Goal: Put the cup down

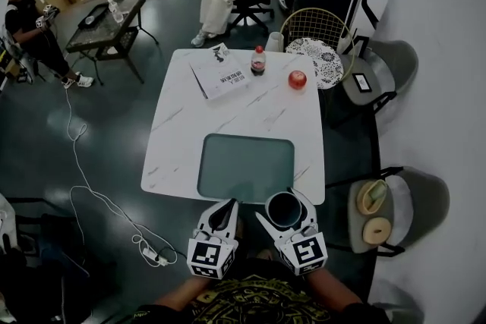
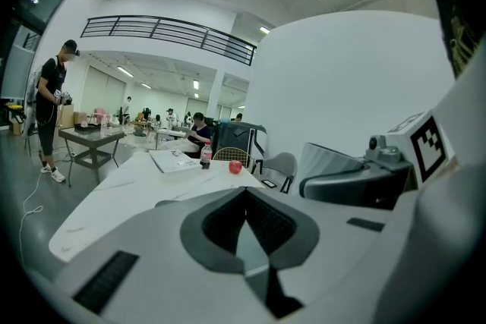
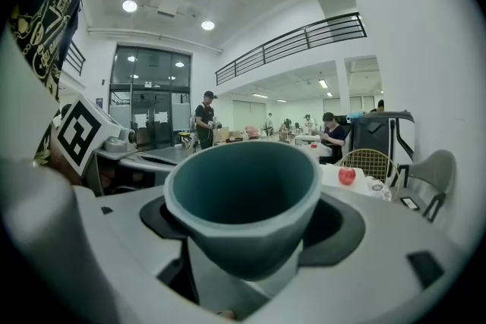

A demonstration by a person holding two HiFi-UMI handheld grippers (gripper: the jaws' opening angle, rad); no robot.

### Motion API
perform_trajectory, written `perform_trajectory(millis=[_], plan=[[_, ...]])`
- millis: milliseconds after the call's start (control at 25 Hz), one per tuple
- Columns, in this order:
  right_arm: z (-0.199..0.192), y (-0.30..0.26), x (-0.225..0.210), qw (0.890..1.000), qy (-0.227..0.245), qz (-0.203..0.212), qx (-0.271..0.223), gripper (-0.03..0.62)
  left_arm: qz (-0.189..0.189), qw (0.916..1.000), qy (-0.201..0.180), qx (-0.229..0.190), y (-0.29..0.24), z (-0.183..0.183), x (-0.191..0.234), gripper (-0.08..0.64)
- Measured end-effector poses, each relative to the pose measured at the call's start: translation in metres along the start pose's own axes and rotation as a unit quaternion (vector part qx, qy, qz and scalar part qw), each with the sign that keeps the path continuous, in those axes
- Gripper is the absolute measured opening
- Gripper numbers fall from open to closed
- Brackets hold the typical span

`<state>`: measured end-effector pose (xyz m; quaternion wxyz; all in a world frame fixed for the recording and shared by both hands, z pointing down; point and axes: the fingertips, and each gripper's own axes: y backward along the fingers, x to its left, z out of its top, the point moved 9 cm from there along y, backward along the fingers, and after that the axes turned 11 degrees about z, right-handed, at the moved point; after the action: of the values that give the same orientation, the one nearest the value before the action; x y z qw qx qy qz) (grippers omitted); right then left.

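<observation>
A dark teal cup (image 1: 284,209) sits upright between the jaws of my right gripper (image 1: 285,206), which is shut on its sides. It hangs at the near edge of the white marble table (image 1: 266,114), just beyond the near right corner of the green mat (image 1: 247,167). In the right gripper view the cup (image 3: 241,190) fills the middle and its inside looks empty. My left gripper (image 1: 230,203) is beside it on the left, jaws together and empty. In the left gripper view, the left gripper (image 2: 247,197) points across the table.
At the table's far side are a cola bottle (image 1: 258,61), a red apple (image 1: 297,79) and a booklet (image 1: 220,76). Chairs stand to the right (image 1: 395,209), one with things on it. A gold wire chair (image 1: 319,34) and seated and standing people are beyond.
</observation>
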<state>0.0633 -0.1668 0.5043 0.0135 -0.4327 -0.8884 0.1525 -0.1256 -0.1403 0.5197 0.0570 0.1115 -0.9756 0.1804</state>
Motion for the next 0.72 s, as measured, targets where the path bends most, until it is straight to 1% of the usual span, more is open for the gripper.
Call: perform_trajectory(millis=[160,360,600,720], plan=[[0.006,-0.021,-0.007,1.000,-0.001,-0.008,0.006,0.388,-0.002,1.0000,-0.002,0.004,-0.015,0.002,0.012,0.008],[-0.006,-0.047,-0.018,1.000,-0.008,-0.004,0.004,0.388,-0.001,0.9998,-0.002,0.021,-0.036,-0.002,0.029,0.009],[-0.004,-0.074,-0.039,1.000,-0.002,-0.028,0.010,0.388,-0.001,0.9993,-0.012,0.035,-0.062,-0.002,0.047,0.009],[-0.014,-0.086,-0.049,0.999,-0.010,-0.031,0.005,0.388,-0.004,0.9988,-0.016,0.046,-0.077,-0.005,0.053,0.009]])
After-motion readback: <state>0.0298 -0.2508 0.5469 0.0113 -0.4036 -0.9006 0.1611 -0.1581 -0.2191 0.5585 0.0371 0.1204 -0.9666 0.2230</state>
